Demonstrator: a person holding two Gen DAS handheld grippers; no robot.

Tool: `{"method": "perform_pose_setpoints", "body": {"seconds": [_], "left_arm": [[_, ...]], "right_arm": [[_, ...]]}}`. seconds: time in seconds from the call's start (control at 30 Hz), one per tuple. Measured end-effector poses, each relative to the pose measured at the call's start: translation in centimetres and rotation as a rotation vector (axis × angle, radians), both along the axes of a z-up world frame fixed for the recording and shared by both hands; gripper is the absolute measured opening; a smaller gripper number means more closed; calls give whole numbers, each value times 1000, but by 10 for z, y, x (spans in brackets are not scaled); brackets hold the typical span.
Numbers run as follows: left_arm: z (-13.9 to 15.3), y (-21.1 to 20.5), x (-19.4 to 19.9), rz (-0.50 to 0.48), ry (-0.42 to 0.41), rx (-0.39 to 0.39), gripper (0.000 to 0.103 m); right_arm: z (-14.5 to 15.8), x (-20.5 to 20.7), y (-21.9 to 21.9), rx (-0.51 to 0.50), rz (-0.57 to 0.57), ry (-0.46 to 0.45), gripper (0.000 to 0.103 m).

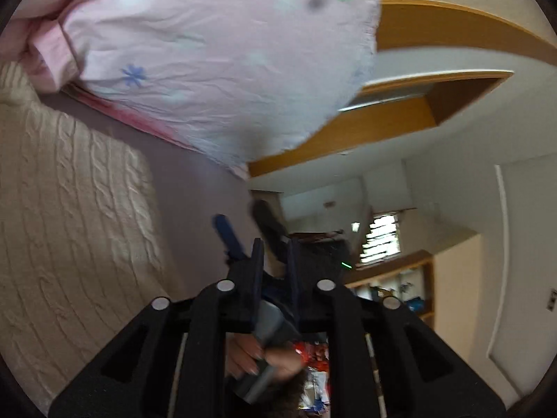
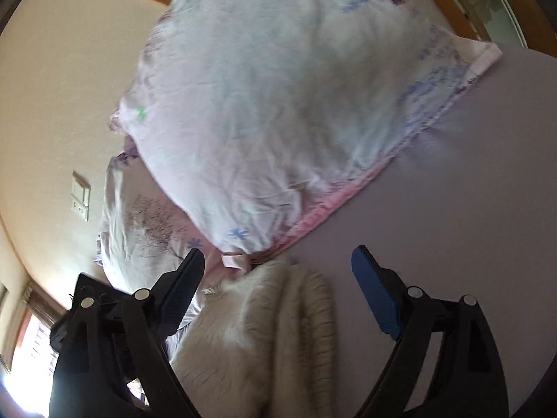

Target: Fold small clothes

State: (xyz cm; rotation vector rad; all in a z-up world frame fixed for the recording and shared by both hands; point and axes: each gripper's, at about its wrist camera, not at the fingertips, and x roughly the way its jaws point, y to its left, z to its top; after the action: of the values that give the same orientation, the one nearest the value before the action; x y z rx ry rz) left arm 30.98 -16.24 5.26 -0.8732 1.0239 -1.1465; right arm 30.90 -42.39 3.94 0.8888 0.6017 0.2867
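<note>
A pale pink garment with small flower prints [image 1: 209,62] lies on the mauve surface [image 1: 195,181]; it also shows in the right wrist view [image 2: 278,111], puffed up. A cream cable-knit sweater [image 1: 62,209] lies beside it, and in the right wrist view [image 2: 271,331] it sits between my right fingers. My left gripper [image 1: 275,250] has its jaws nearly together with nothing between them, clear of the cloth. My right gripper [image 2: 278,264] is open wide just above the sweater, near the pink garment's hem. The right gripper [image 1: 226,233] and the hand holding it also show in the left wrist view.
A wooden bed frame or board [image 1: 435,28] runs behind the pink garment. A room with a shelf [image 1: 400,285] and a window [image 1: 383,240] lies beyond. A wall switch [image 2: 80,196] is on the cream wall at left.
</note>
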Motion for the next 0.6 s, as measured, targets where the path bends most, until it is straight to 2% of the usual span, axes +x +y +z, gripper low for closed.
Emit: {"method": "perform_pose_setpoints", "body": {"seconds": [0.07, 0.1, 0.13, 0.2, 0.23, 0.3, 0.37, 0.43, 0.6], "left_arm": [[17, 30, -12, 59, -117, 46, 52], [24, 51, -19, 115, -171, 98, 57], [29, 73, -25, 173, -214, 166, 66], [32, 113, -35, 289, -279, 336, 73], [28, 131, -40, 341, -292, 445, 77], [12, 148, -46, 361, -266, 556, 79], [-4, 160, -43, 326, -201, 586, 79], [-24, 154, -42, 281, -136, 579, 79], [-49, 144, -42, 234, -75, 551, 83]], "right_arm": [[-7, 2, -9, 75, 27, 32, 90], [-9, 4, -8, 95, 56, 50, 90], [-10, 5, -5, 100, 77, 63, 90], [-15, 10, 12, 80, 158, 117, 90], [-16, 14, 21, 55, 195, 143, 90], [-18, 24, 43, -28, 255, 199, 90], [-23, 28, 57, -68, 294, 239, 90], [-27, 28, 60, -88, 295, 259, 90], [-28, 24, 60, -92, 301, 259, 91]]}}
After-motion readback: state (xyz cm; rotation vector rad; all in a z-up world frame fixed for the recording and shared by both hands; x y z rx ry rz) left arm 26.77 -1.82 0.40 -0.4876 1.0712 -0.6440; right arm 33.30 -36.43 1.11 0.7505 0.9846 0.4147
